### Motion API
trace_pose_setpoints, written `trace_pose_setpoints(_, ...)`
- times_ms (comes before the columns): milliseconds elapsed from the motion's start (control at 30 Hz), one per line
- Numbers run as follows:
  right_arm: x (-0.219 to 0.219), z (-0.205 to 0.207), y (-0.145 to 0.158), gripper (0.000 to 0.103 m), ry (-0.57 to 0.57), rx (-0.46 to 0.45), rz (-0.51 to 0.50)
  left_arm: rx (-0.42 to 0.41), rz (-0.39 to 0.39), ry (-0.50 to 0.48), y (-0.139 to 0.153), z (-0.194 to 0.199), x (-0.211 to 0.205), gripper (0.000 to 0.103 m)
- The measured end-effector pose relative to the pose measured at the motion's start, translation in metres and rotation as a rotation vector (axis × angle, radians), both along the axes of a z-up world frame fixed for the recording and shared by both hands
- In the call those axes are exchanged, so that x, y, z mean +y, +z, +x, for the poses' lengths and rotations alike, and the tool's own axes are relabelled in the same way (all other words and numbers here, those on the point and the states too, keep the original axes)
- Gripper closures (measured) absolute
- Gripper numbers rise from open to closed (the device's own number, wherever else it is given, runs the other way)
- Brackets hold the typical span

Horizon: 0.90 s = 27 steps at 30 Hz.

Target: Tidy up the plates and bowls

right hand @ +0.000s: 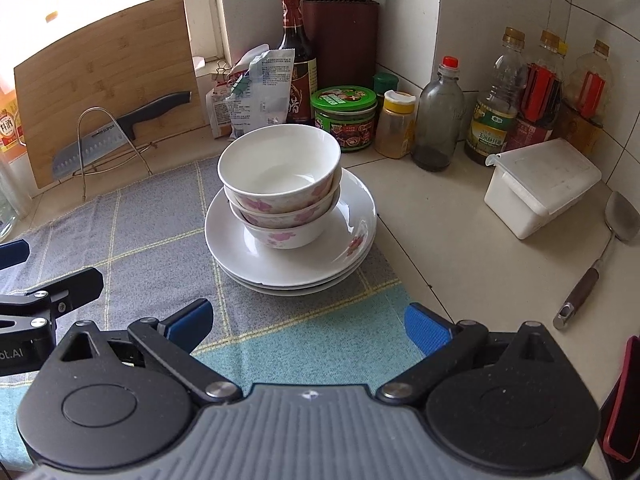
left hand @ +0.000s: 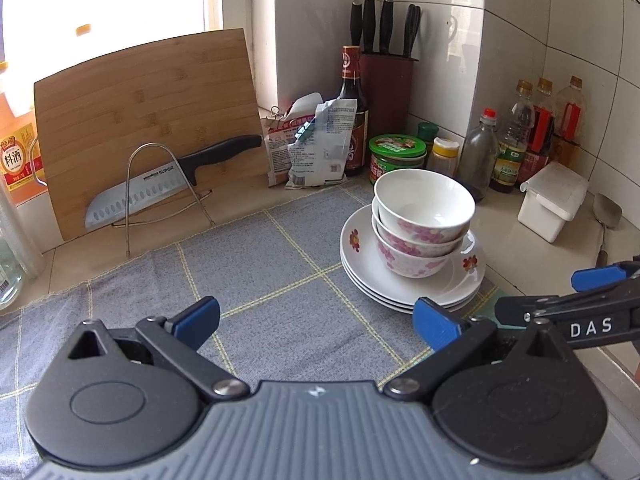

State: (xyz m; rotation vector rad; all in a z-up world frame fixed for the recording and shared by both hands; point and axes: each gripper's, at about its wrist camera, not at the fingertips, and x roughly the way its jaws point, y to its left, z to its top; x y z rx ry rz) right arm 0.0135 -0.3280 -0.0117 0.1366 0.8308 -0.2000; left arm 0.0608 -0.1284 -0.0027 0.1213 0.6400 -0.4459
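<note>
Three bowls (right hand: 280,184) sit nested on a stack of plates (right hand: 352,220), which rests on the grey cloth (right hand: 152,220) near its right edge; small on large keeps the pile steady and compact. Both grippers, left (left hand: 316,320) and right (right hand: 308,322), hang just short of the pile with jaws wide apart and nothing held, so the sorting looks finished. Bottles (right hand: 496,108) and jars crowd the wall behind.

free: grey cloth (left hand: 260,280) left of plate stack (right hand: 288,256), bare bench (right hand: 460,240) to its right | blocked: jars and bottles (right hand: 440,120) behind, white box (right hand: 540,192), spatula (right hand: 600,256)
</note>
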Motion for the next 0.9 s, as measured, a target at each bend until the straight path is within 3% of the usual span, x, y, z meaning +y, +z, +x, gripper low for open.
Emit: trace_pose_setpoints(900,0.0015,0.0048,-0.0022,0.000,0.017,0.013,0.004,0.021,-0.008,0.000,-0.0013,0.0040,-0.0009,0.001)
